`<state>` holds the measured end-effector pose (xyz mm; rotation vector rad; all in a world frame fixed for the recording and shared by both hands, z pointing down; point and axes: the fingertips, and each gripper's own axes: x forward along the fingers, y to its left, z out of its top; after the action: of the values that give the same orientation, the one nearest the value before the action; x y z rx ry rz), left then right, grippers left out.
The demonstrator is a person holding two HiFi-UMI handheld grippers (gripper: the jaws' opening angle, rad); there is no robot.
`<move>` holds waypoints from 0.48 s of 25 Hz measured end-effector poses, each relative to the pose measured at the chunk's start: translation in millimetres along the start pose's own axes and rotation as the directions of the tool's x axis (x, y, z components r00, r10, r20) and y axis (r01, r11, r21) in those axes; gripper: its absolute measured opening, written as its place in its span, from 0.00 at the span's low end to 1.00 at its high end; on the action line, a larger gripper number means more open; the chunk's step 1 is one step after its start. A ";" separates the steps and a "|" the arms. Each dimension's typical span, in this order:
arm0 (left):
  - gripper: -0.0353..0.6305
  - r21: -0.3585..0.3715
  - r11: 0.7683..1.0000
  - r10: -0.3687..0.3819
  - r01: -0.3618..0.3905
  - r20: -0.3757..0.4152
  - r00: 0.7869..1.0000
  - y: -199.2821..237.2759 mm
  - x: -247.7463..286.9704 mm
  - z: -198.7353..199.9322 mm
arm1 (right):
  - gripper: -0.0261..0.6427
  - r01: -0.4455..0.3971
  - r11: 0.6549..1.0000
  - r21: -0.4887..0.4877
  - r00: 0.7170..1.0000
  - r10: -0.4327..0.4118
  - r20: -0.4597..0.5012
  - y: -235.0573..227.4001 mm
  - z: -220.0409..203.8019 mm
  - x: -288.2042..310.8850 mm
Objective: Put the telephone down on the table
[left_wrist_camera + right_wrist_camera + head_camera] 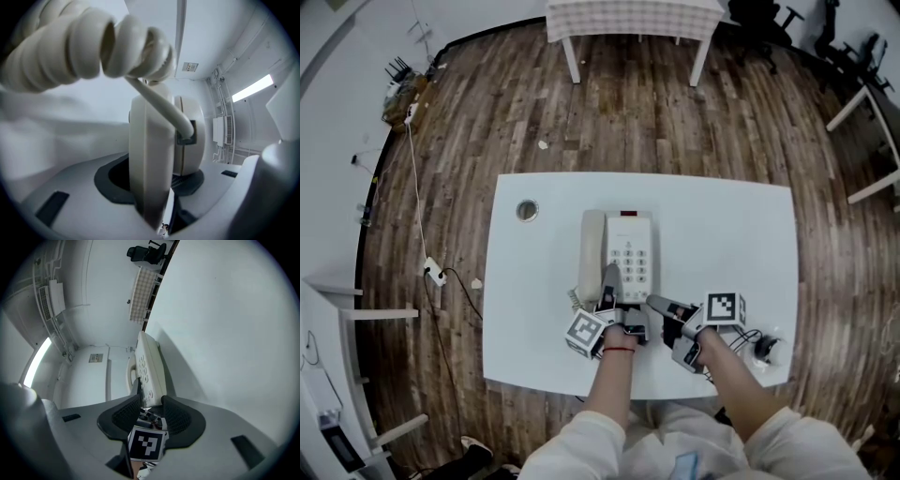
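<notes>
The telephone [628, 248] lies keypad-up on the white table [722, 234], stretching away ahead of the left tool [609, 281], whose jaws are clamped on its near edge, with the coiled cord [93, 47] looping just above them. The right tool [661, 305], just to the right of the left one, stands wide and empty. The phone looks like a light, stiff, probably slick plastic shell, and its handset [591, 251] could slide off, so the base edge is the place to grip

The hand-held gripper [152, 183] clamps the telephone [149, 140] (coiled cord [93, 42] looms overhead).
</notes>
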<state>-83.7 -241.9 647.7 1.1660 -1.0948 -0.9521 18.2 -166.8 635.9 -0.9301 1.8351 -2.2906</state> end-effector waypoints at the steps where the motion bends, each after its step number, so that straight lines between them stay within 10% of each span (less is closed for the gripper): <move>1: 0.30 0.000 1.000 -0.002 0.002 -0.001 1.000 -1.1 0.0 -0.7 | 0.28 0.015 1.000 0.001 1.000 -0.015 0.002 -1.3 -0.1 -0.4; 12: 0.30 -0.004 1.000 -0.005 0.005 0.000 1.000 -2.0 1.6 -1.2 | 0.33 -0.015 0.998 0.059 0.999 0.012 0.039 -6.9 5.0 25.3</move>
<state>-82.3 -243.5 645.9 1.1658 -1.0903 -0.9577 2.1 -179.5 653.1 -0.9434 1.7437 -2.2889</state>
